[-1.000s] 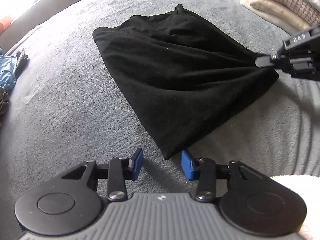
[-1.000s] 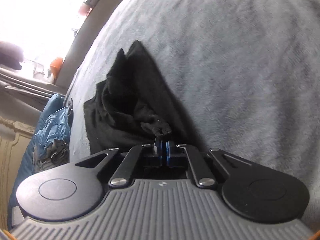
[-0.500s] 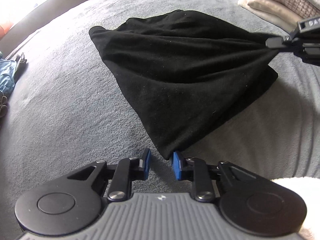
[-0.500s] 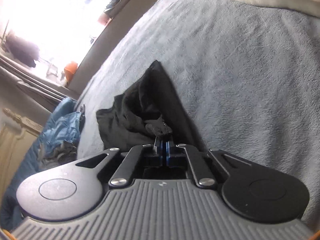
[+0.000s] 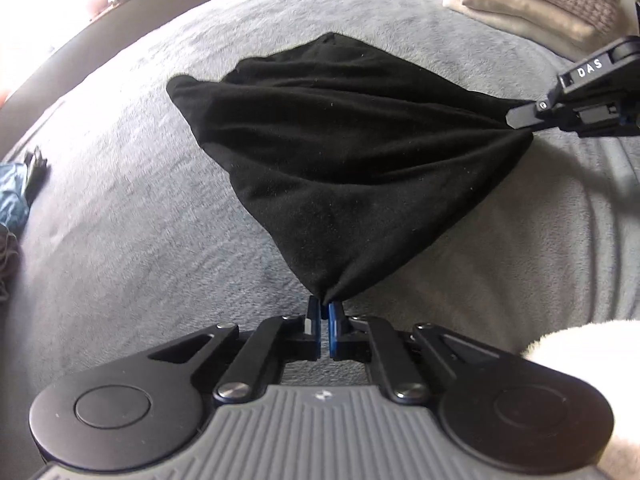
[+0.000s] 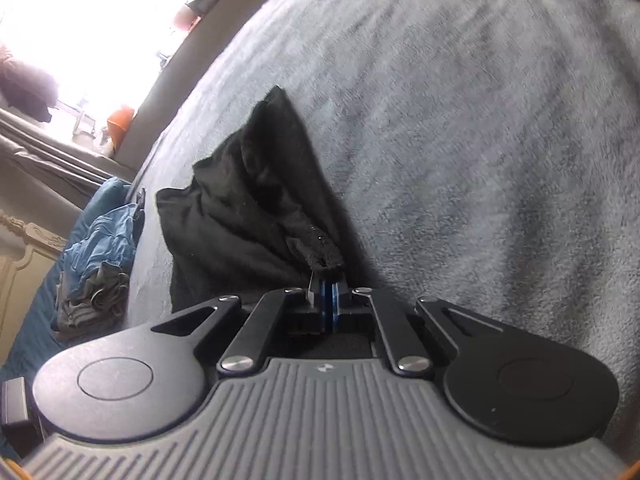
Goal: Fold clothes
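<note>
Left hand-held gripper (image 5: 324,310) and right hand-held gripper (image 6: 327,280), each pinching black garment (image 5: 352,152) corners.

Black garment (image 5: 352,152): matt soft knit cloth. Grey blanket (image 5: 132,216): fuzzy fleece, matt.

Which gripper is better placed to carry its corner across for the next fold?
Probably the left. The left gripper is shut on the near corner of the black garment, with open grey blanket ahead. The right gripper pinches the side corner and could anchor it.

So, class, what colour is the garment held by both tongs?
Plain black garment, clearest in the left wrist view.
</note>
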